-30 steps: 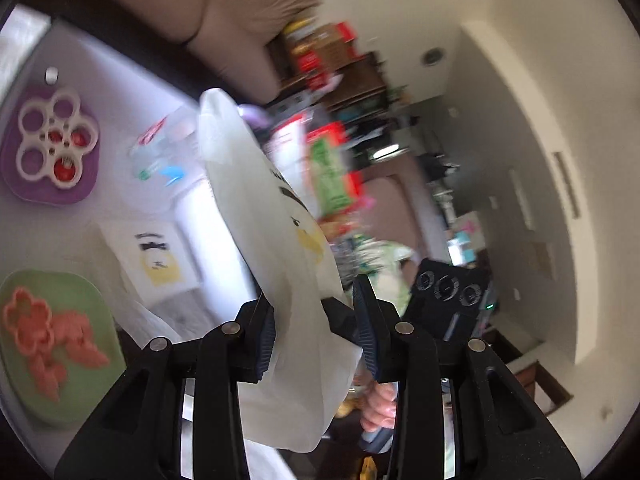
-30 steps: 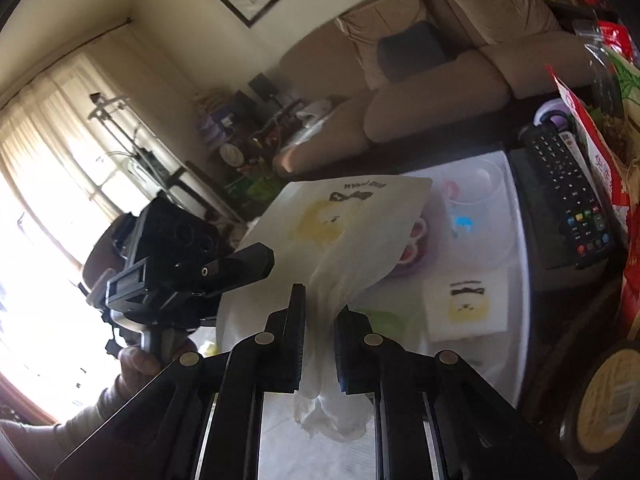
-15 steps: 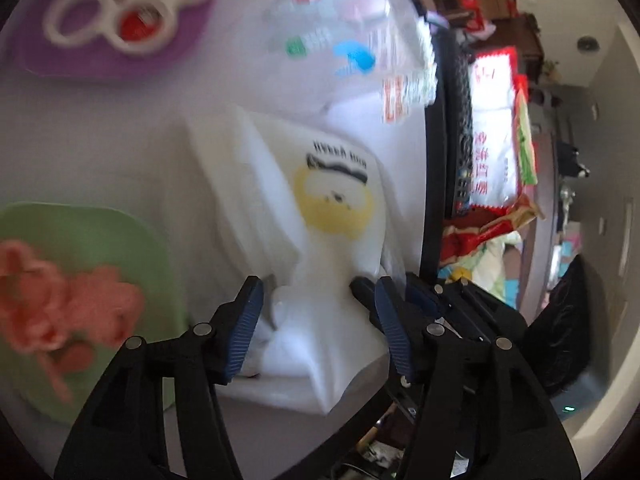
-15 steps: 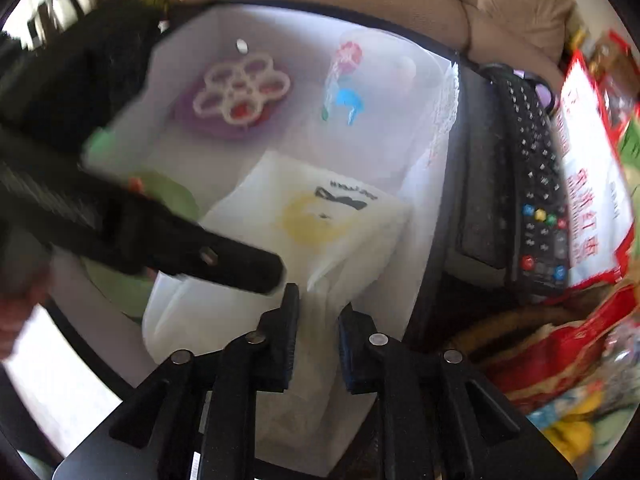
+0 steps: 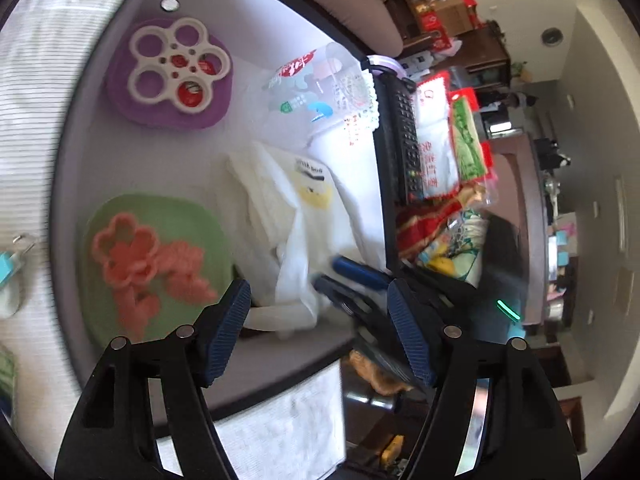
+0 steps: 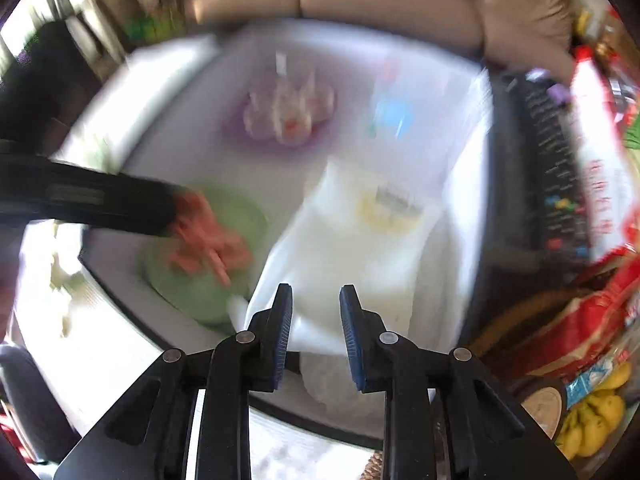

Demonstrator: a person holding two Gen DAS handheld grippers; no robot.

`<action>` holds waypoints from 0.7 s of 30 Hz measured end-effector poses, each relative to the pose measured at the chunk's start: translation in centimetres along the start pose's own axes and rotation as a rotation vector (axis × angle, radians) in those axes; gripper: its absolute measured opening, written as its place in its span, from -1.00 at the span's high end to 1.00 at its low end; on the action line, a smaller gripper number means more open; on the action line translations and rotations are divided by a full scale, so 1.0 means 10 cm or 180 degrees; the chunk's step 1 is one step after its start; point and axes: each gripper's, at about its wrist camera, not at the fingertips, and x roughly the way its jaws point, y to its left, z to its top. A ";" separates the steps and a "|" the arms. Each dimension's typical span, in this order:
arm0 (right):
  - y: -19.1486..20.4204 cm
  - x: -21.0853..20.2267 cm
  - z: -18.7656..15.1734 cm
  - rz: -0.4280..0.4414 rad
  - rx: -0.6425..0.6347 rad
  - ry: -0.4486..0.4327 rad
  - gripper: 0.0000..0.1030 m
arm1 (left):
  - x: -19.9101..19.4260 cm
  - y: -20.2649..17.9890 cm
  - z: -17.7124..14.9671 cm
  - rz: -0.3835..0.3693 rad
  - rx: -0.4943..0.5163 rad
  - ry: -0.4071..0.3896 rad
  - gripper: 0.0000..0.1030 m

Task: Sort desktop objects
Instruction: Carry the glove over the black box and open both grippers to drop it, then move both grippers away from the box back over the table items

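Observation:
A white plastic bag with a yellow cartoon print (image 5: 308, 216) lies crumpled on the white table (image 5: 168, 152); it also shows in the blurred right wrist view (image 6: 360, 248). My left gripper (image 5: 320, 316) is open and empty just above the bag's near end. My right gripper (image 6: 312, 320) is open and empty over the bag's near edge; its blue fingertips (image 5: 356, 272) show in the left wrist view beside the bag.
A green mat with orange flower cutters (image 5: 152, 256) lies left of the bag. A purple mat with a white flower mold (image 5: 176, 72) is farther back. A clear printed container (image 5: 320, 96), a black remote (image 5: 400, 140) and snack packets (image 5: 448, 152) sit to the right.
The bag was held up by both grippers, then lowered onto the table. Both grippers have opened and let it go. The right wrist view is moving fast.

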 end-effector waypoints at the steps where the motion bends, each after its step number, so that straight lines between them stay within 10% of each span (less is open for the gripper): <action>1: 0.01 0.12 0.02 -0.0057 -0.0003 0.0152 0.54 | -0.09 0.02 -0.06 0.0034 0.0034 -0.0023 -0.33; 9: 0.03 0.41 0.08 -0.0275 0.0202 0.0554 0.54 | -0.96 0.32 -0.67 0.0056 0.0185 -0.0350 -0.37; 21: 0.80 -1.07 -0.40 -0.0291 0.0154 -0.0999 -0.13 | -1.71 1.13 -2.12 0.0391 0.0253 -0.0846 -0.87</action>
